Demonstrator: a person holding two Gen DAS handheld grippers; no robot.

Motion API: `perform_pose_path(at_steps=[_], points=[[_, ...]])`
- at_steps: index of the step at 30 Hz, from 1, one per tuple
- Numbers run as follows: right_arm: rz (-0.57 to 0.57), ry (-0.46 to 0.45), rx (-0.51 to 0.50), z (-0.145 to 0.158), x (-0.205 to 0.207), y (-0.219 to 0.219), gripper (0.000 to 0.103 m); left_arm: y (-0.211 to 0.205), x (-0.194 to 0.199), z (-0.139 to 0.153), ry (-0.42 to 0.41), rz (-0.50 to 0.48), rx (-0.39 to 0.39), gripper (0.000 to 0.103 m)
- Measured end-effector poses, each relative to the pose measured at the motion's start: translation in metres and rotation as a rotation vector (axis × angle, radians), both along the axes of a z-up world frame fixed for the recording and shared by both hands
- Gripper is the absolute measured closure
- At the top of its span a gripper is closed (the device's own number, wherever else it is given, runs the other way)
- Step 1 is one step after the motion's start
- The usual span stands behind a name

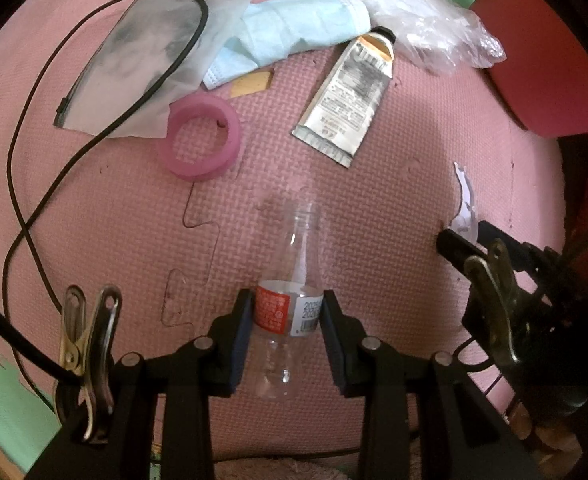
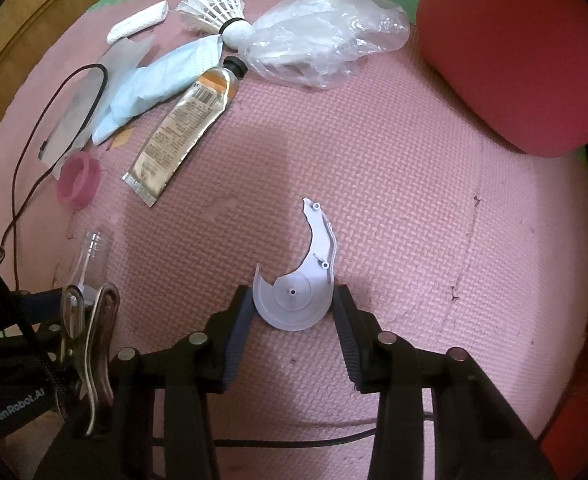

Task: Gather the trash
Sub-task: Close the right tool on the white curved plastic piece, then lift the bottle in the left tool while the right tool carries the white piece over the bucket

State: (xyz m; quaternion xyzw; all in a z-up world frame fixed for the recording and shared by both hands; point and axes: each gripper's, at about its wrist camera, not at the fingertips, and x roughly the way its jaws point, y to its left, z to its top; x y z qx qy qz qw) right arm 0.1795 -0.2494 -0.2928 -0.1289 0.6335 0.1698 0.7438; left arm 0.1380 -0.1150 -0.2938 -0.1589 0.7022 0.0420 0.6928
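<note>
Left gripper (image 1: 287, 312) pinches clear bottle (image 1: 290, 280); right gripper (image 2: 293, 312) brackets grey plastic piece (image 2: 298, 296), contact unclear, bare mat (image 2: 414, 200) beyond.

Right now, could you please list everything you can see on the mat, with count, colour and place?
plastic bottle: 1, clear with red-white label, uncapped, lying between the left tool's fingers
plastic piece: 1, grey-white, curved, between the right tool's fingers
tube: 1, silver with black cap, mid mat
tape ring: 1, pink, left of tube
face mask: 1, light blue, far side
plastic bag: 1, clear, crumpled, far right
shuttlecock: 1, white, far edge
zip pouch: 1, translucent, far left
cable: 1, black, over the pouch
red bin: 1, far right
foam mat: pink, green at edges
left tool: black, closed on bottle
right tool: black, touching the plastic piece on both sides
</note>
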Motion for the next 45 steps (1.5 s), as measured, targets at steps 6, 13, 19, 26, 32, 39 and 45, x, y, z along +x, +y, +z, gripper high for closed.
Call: perform_pose_path(at_steps=[6, 13, 19, 26, 32, 39, 45], points=[[-0.031, 0.040, 0.021, 0.008, 0.015, -0.012, 0.062, -0.002, 0.006, 0.009, 0.001, -0.001, 0.021, 0.069], [-0.068, 0.039, 0.058, 0.038, 0.029, -0.023, 0.062, -0.010, 0.018, 0.034, -0.013, -0.018, 0.034, 0.069], [-0.106, 0.008, 0.103, 0.077, 0.041, -0.034, 0.062, -0.018, 0.030, 0.067, -0.050, -0.038, 0.043, 0.069], [-0.149, -0.059, 0.167, 0.132, 0.044, -0.044, 0.062, -0.022, 0.046, 0.111, -0.107, -0.056, 0.044, 0.069], [-0.200, -0.121, 0.213, 0.177, 0.047, -0.054, 0.062, -0.011, 0.060, 0.161, -0.182, -0.085, 0.038, 0.069], [-0.266, -0.200, 0.250, 0.232, 0.042, -0.070, 0.062, -0.016, 0.073, 0.215, -0.272, -0.156, 0.023, 0.069], [-0.323, -0.254, 0.259, 0.272, 0.038, -0.072, 0.062, -0.018, 0.083, 0.253, -0.326, -0.224, 0.007, 0.069]])
